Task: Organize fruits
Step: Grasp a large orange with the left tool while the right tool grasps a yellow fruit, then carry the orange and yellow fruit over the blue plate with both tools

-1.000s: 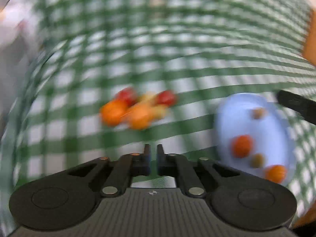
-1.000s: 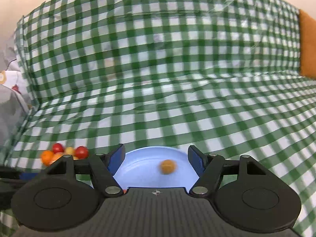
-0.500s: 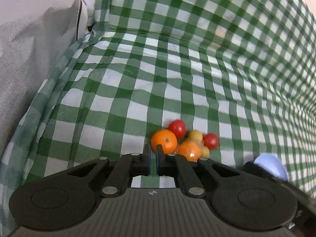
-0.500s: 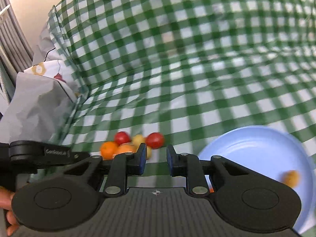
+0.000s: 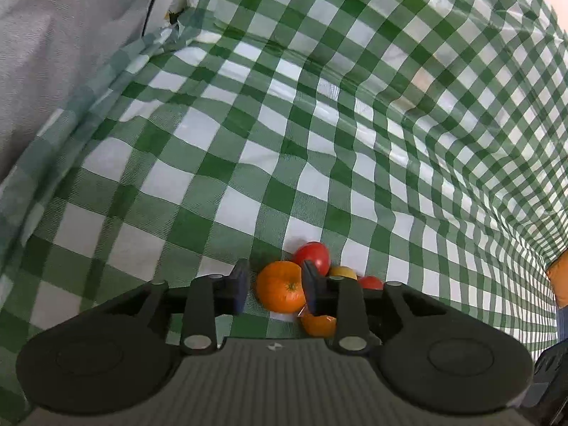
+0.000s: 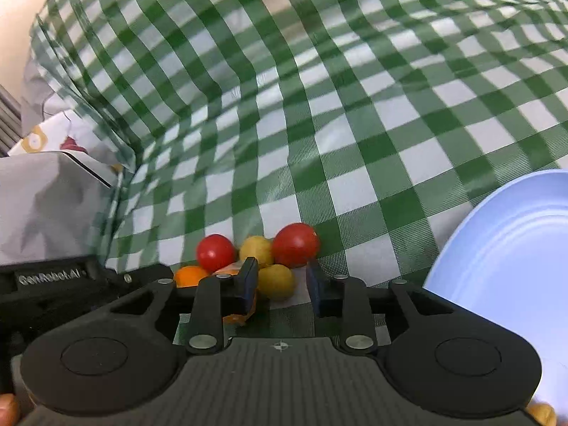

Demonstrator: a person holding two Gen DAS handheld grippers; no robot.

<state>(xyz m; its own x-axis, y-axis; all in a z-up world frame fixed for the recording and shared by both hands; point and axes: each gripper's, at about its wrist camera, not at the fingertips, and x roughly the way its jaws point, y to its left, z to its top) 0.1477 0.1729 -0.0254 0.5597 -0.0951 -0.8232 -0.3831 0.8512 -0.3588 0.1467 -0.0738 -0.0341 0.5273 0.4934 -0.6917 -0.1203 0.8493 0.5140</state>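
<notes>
A small heap of fruit lies on the worktop, on its green-and-white checked cloth [image 5: 248, 163], near the cloth's left edge where grey fabric [image 5: 53, 53] bunches up. In the left wrist view the nearest piece is an orange mandarin [image 5: 281, 285], smooth and glossy with a small green stem scar. Behind it sits a red tomato [image 5: 314, 255]. The left gripper [image 5: 274, 288] has its jaws opening, released, with the mandarin between them; the right pad seems to touch its side, the left pad stands clear.

In the right wrist view the right gripper [image 6: 282, 285] also has its jaws opening, unclenched, around a round yellow fruit [image 6: 277, 280] that touches neither pad clearly. Beyond it sit another yellow fruit [image 6: 256, 249] and two red tomatoes [image 6: 216, 252] [image 6: 296, 244].

A second orange piece [image 5: 317, 323] is mostly hidden behind the left gripper's finger. The pale blue plate [image 6: 504, 259] is cut off by the right frame edge, and a yellowish fruit [image 6: 541, 414] on it shows only partly at the bottom corner.
</notes>
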